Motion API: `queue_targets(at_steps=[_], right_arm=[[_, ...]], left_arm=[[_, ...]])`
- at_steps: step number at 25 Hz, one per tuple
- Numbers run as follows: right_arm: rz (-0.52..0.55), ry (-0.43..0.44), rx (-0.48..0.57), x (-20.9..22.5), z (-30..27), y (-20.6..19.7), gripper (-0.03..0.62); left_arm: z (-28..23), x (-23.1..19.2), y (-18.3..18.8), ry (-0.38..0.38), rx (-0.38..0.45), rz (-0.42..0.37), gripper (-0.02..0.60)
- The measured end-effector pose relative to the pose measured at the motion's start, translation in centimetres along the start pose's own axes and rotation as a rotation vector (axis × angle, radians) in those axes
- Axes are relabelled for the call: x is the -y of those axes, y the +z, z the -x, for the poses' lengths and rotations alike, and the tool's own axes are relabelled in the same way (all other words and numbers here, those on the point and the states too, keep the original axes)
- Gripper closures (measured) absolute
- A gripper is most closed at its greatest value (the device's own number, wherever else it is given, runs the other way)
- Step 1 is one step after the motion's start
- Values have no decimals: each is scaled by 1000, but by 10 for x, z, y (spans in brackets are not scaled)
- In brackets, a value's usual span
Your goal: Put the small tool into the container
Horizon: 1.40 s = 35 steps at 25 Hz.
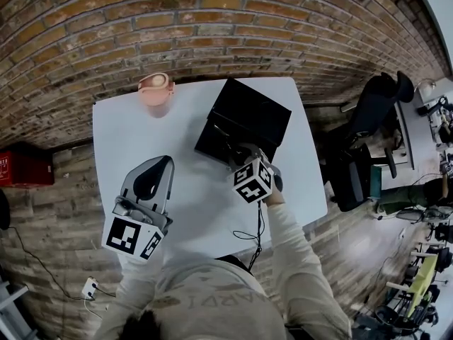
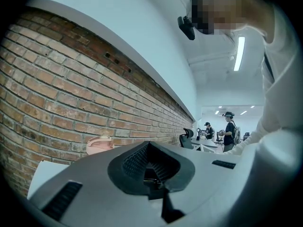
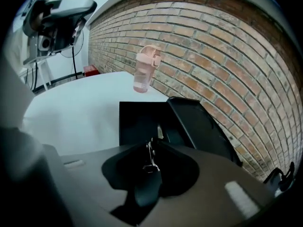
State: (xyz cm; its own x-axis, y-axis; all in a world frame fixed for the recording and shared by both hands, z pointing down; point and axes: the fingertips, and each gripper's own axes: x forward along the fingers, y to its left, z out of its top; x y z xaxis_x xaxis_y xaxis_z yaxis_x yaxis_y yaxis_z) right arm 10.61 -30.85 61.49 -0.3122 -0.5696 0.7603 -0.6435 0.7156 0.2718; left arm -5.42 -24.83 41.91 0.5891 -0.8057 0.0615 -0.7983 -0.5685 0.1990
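Right gripper view shows the right gripper (image 3: 152, 148) with its jaws closed on the small tool (image 3: 151, 157), a thin metal piece standing up between the pads. It is held at the near edge of the open black container (image 3: 135, 122), whose lid (image 3: 203, 126) leans back toward the brick wall (image 3: 213, 56). In the head view, the left gripper (image 1: 163, 163) hovers well left of the container, over the white table (image 1: 127, 133). Its jaws are pressed together with nothing between them. A pink bottle (image 1: 156, 91) stands beyond the container's left side.
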Motion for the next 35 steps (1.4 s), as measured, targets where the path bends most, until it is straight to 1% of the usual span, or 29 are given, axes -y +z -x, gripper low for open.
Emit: queue_targets(at_steps=[3, 4, 6, 11, 16, 21, 23, 27, 35], right_arm=[[-55, 0, 40, 0, 8, 6, 517], [-73, -11, 55, 2, 12, 8, 530], [-117, -36, 92, 5, 21, 13, 583], [-252, -60, 215, 11, 55, 27, 584], [-386, -91, 337, 13, 96, 29, 585], [-474, -150, 420, 12, 135, 26, 585], [-497, -167, 443, 8, 149, 25, 585], [-507, -206, 481, 2, 174, 25, 585], [-551, -246, 574, -9, 227, 26, 585]], left_arm=[[4, -1, 1, 4, 5, 3, 577], [5, 0, 2, 5, 6, 2, 577], [8, 0, 3, 2, 9, -3, 577], [11, 8, 9, -18, 16, -17, 577], [15, 23, 16, -47, 25, -35, 577], [22, 40, 24, -71, 30, -55, 577], [27, 46, 26, -78, 30, -61, 577], [34, 57, 30, -95, 35, -69, 577], [48, 79, 37, -129, 42, -90, 577]])
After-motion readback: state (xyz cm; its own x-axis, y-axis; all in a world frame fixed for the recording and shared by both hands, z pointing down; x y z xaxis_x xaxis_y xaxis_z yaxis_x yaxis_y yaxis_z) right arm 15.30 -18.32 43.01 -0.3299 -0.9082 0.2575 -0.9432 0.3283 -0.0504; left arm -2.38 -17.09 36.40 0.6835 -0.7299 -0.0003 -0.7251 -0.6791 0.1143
